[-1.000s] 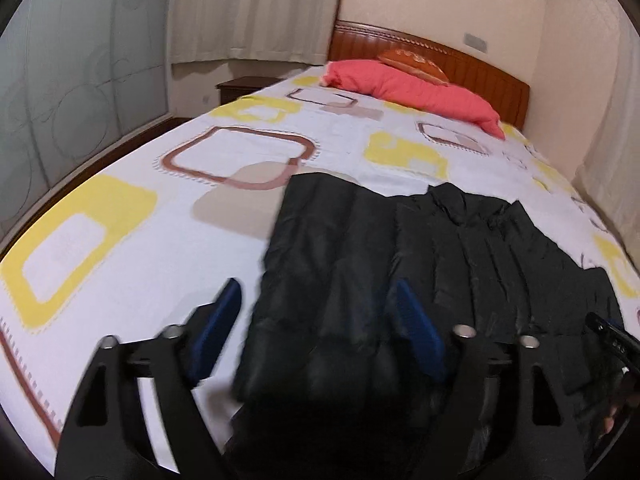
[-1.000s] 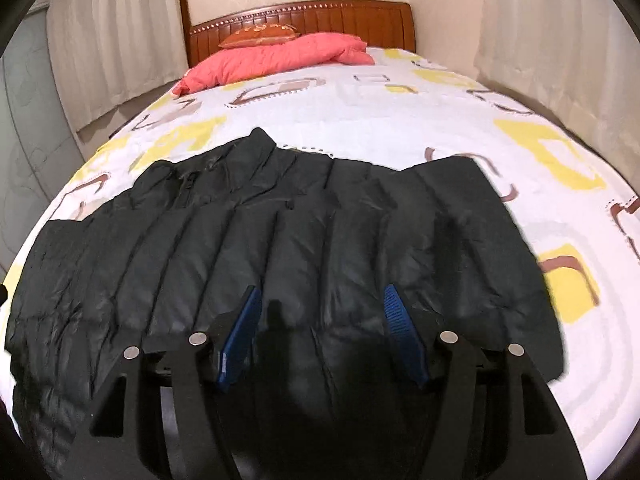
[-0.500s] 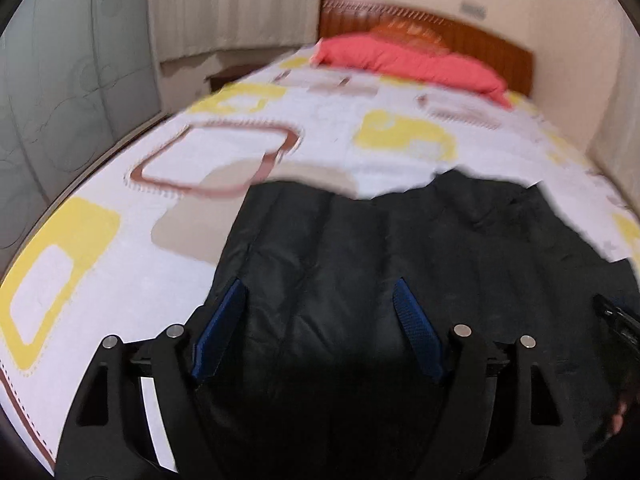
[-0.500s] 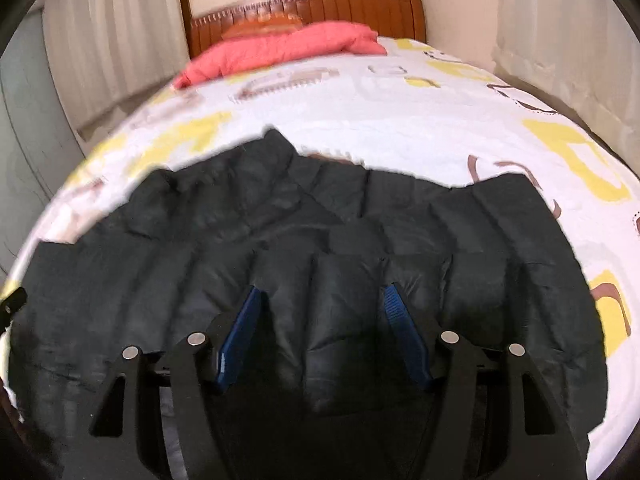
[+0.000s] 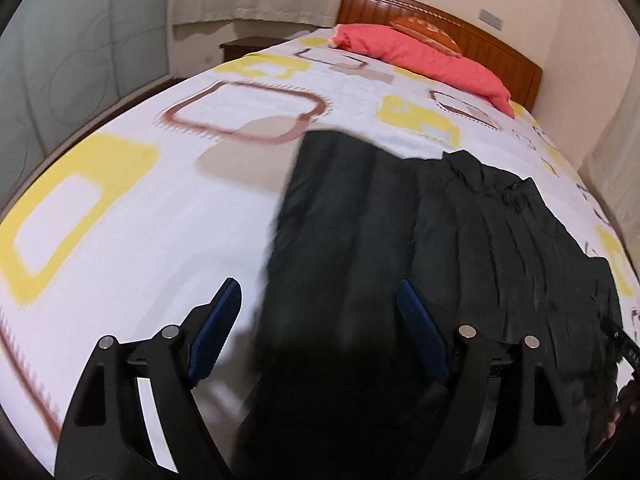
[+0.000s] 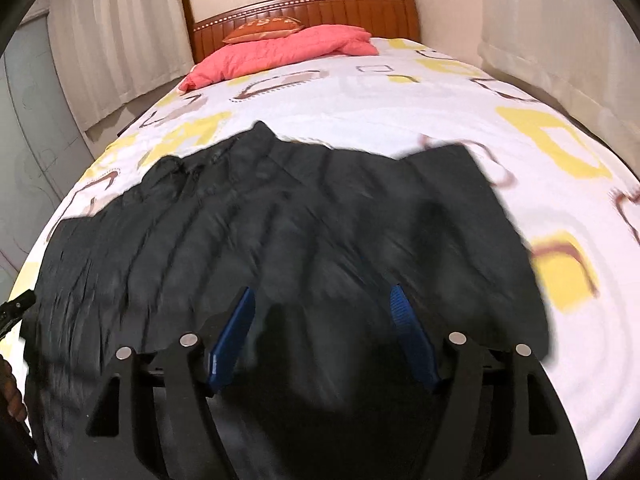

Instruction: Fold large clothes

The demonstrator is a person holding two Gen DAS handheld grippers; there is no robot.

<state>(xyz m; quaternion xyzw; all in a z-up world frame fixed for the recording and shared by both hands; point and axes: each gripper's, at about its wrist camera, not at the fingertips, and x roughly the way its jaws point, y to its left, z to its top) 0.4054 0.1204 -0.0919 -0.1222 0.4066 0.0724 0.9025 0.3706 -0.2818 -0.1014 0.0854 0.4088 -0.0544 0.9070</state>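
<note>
A black quilted puffer jacket (image 5: pixel 420 240) lies spread across the near part of the bed (image 5: pixel 140 240), collar toward the headboard; it also shows in the right wrist view (image 6: pixel 300 232). My left gripper (image 5: pixel 318 300) is open and empty, hovering over the jacket's left edge. My right gripper (image 6: pixel 322 304) is open and empty, hovering above the jacket's right half. The jacket's near hem is hidden behind both grippers.
The bed has a white sheet with yellow and brown squares (image 6: pixel 400 92). A pink quilt (image 6: pixel 280 54) and an orange pillow (image 6: pixel 264 26) lie by the wooden headboard (image 6: pixel 320 8). Curtains (image 6: pixel 560 40) hang on both sides, and a nightstand (image 5: pixel 248 46) stands at the far left.
Both grippers dipped toward the jacket and have now drawn back and up. Both stayed open and empty. The jacket looks unmoved.
</note>
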